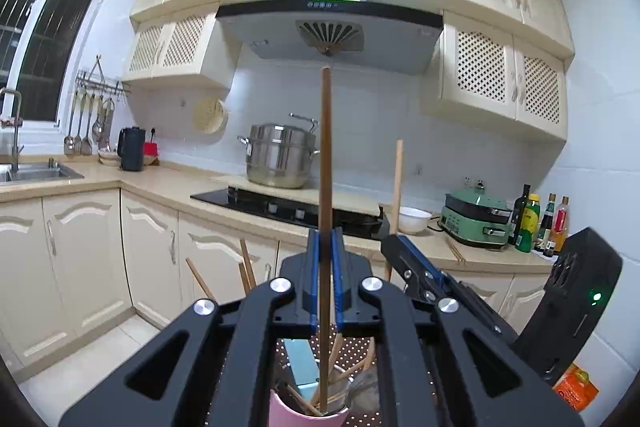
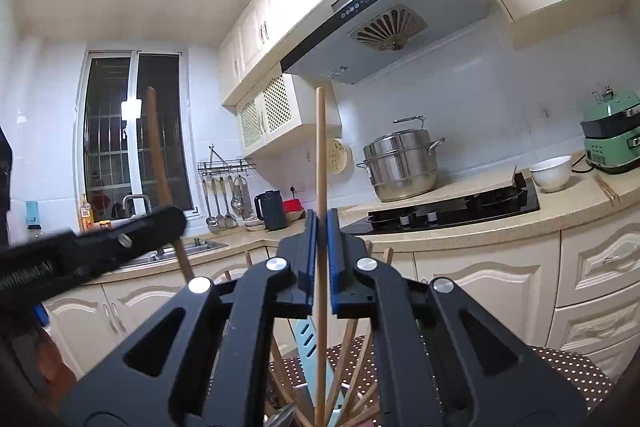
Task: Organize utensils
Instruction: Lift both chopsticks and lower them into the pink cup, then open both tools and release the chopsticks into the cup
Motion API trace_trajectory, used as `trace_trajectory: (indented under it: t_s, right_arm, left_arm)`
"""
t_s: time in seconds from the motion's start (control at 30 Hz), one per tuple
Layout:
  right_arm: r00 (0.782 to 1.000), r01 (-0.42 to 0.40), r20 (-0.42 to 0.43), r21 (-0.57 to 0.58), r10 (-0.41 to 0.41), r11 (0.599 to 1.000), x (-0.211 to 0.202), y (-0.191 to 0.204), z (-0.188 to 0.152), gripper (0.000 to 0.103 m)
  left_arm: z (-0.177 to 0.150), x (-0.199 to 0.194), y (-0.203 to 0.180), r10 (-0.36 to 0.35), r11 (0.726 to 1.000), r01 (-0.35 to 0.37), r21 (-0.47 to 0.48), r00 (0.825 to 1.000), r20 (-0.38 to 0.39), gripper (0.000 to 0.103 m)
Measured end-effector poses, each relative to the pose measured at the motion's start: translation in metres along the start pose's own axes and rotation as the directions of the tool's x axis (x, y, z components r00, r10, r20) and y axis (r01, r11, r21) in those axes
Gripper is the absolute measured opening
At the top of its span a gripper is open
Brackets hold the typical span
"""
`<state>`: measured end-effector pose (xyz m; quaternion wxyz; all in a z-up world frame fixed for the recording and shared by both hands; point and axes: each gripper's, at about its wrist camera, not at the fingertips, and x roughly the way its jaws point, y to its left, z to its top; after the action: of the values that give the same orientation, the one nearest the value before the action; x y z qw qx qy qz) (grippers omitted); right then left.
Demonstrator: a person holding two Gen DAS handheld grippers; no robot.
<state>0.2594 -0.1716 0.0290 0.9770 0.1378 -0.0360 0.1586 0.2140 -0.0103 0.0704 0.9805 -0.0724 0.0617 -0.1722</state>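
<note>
1. Left gripper (image 1: 325, 231): jaws pinching a dark brown chopstick (image 1: 325, 147), upright; lower end inside pink cup (image 1: 298, 415) w/ other sticks.
2. Right gripper (image 2: 321, 215): jaws clamped on a pale chopstick (image 2: 320, 147), upright, above utensil bundle on dotted cloth (image 2: 568, 367).

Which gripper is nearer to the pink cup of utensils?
Left. The left gripper, shut on a dark chopstick, is right above the pink cup. The right gripper, shut on a pale chopstick, sits off to the side.
</note>
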Motion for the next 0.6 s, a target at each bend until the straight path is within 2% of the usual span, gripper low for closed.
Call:
trace_trajectory:
  t_s: [0.13, 0.6]
  right_arm:
    - [1.000, -0.005, -0.001, 0.002, 0.005, 1.000, 0.003, 0.000, -0.006, 0.006]
    - [0.999, 0.009, 0.034, -0.035, -0.007, 0.999, 0.003, 0.008, -0.014, 0.006]
  left_arm:
    - [-0.011, 0.006, 0.005, -0.011, 1.000, 0.011, -0.003, 1.000, -0.010, 0.006]
    - [-0.064, 0.019, 0.025, 0.003, 1.000, -0.007, -0.026, 0.985, -0.173, 0.007]
